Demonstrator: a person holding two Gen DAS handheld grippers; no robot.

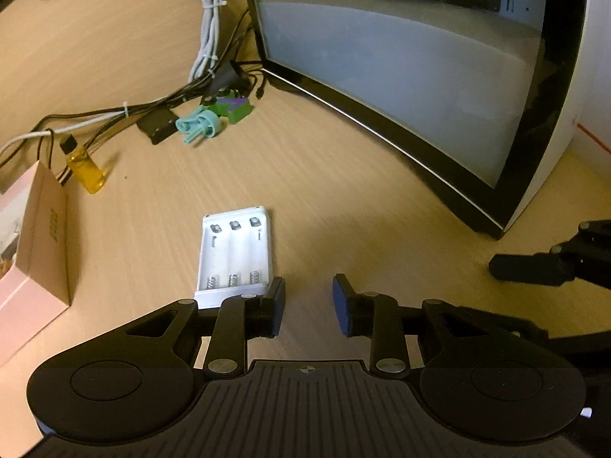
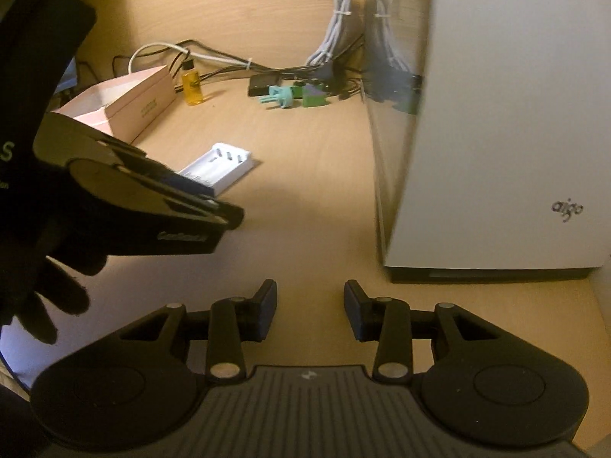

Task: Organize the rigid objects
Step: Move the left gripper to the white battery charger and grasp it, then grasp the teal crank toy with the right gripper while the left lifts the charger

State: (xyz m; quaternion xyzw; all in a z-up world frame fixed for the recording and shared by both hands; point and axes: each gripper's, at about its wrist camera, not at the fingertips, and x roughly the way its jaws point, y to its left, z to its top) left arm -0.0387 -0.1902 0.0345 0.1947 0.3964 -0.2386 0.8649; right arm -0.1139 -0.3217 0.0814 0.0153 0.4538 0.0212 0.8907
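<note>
Reading "aigo" on white computer case (image 2: pixel 496 114)

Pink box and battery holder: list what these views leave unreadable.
- Pink box: inside mostly hidden by its walls in the right wrist view; cut off by the frame edge in the left.
- Battery holder: near end covered by the left gripper.

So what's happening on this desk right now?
A person holds two grippers over a wooden desk. The left gripper, open and empty, sits just right of a white battery holder, not gripping it. The right gripper is open above bare desk. An open pink box, yellow bottle and small green and teal parts lie farther back.
</note>
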